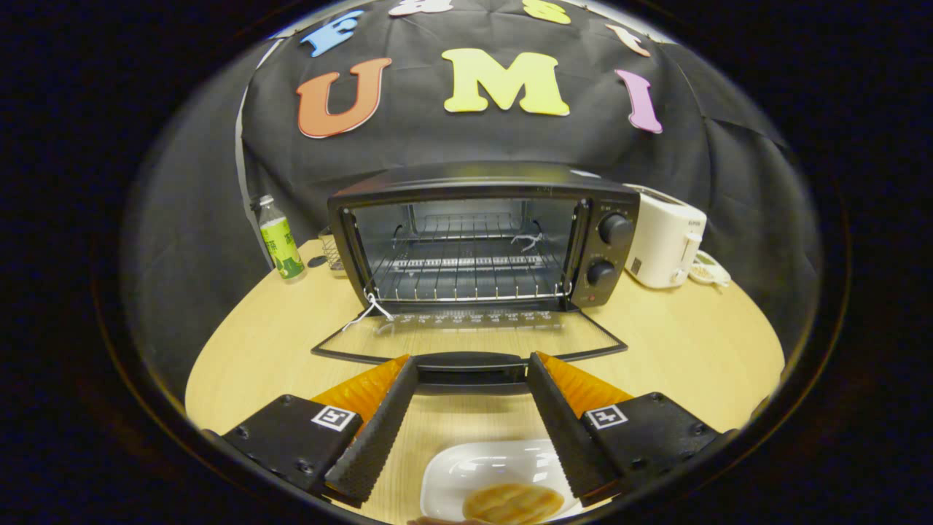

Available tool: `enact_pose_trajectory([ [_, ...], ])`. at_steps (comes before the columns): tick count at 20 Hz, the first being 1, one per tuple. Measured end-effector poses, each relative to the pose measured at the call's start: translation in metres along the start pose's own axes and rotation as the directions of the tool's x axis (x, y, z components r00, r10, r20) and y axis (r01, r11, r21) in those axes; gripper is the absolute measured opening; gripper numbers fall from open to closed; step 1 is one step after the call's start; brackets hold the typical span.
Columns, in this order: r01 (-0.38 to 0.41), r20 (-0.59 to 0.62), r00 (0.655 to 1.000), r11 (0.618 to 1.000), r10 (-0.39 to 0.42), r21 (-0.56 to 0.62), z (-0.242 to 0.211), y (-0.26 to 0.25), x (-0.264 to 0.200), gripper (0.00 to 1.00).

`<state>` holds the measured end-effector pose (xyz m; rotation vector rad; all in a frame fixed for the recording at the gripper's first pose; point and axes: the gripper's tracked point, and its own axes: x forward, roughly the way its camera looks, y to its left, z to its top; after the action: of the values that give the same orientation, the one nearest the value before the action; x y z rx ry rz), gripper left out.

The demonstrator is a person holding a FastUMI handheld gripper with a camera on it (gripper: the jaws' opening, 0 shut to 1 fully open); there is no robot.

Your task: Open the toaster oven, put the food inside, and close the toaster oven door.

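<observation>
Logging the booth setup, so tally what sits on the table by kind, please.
Toaster oven, door down: 1
White toaster: 1
Green-labelled bottle: 1
White plate with food: 1
Small wire basket: 1
Total: 5
The open gripper hangs above the plate.

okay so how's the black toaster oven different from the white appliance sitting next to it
The toaster oven is black, wide and boxy; the white appliance beside its knob side is narrower and rounded. The oven's door lies folded down, baring an empty wire rack; the white one shows no opening. Both stand on the wooden table, beyond the open gripper.
</observation>
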<state>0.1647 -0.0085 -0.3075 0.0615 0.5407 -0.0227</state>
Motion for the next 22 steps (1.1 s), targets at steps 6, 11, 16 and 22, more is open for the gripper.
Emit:
enact_pose_trajectory([
  [6,-0.021,-0.041,0.999,0.999,0.023,0.04,-0.006,-0.012,0.0,0.97],
  [11,-0.031,-0.043,0.999,0.999,0.033,0.037,-0.013,-0.021,-0.03,0.97],
  [16,0.017,-0.015,1.0,0.999,-0.017,-0.034,-0.021,-0.037,-0.064,0.99],
  [22,0.001,-0.033,0.999,0.996,-0.004,-0.089,-0.058,-0.04,-0.094,1.0],
])
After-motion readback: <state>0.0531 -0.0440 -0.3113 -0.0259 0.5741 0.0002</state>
